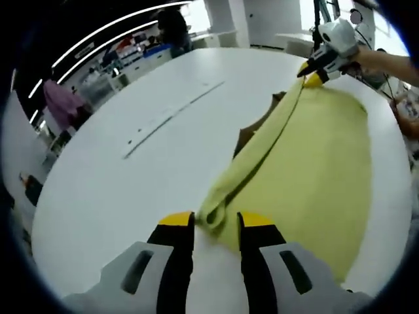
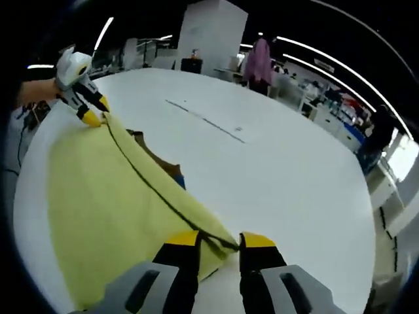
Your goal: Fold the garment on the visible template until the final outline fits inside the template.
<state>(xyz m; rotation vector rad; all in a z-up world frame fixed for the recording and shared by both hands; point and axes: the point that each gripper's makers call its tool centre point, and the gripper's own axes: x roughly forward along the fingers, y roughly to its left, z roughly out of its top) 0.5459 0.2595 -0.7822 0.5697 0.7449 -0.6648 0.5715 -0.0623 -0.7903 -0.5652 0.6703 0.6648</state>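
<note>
A yellow garment (image 1: 321, 163) lies on the white table (image 1: 118, 190), one side folded over into a taut raised edge. My left gripper (image 1: 216, 219) is shut on the near end of that edge. My right gripper (image 1: 309, 77), held by a hand, pinches the far end. In the right gripper view the same edge runs from my right gripper (image 2: 219, 241) across the garment (image 2: 98, 196) to my left gripper (image 2: 95, 119). A brown template (image 1: 252, 131) peeks out from under the garment; most of the template (image 2: 157, 157) is covered.
A thin dark line (image 1: 170, 118) crosses the table top (image 2: 294, 183) beyond the garment. A person in pink (image 2: 258, 59) stands past the table's far edge, among desks and shelves. The garment reaches close to the table's rim on one side.
</note>
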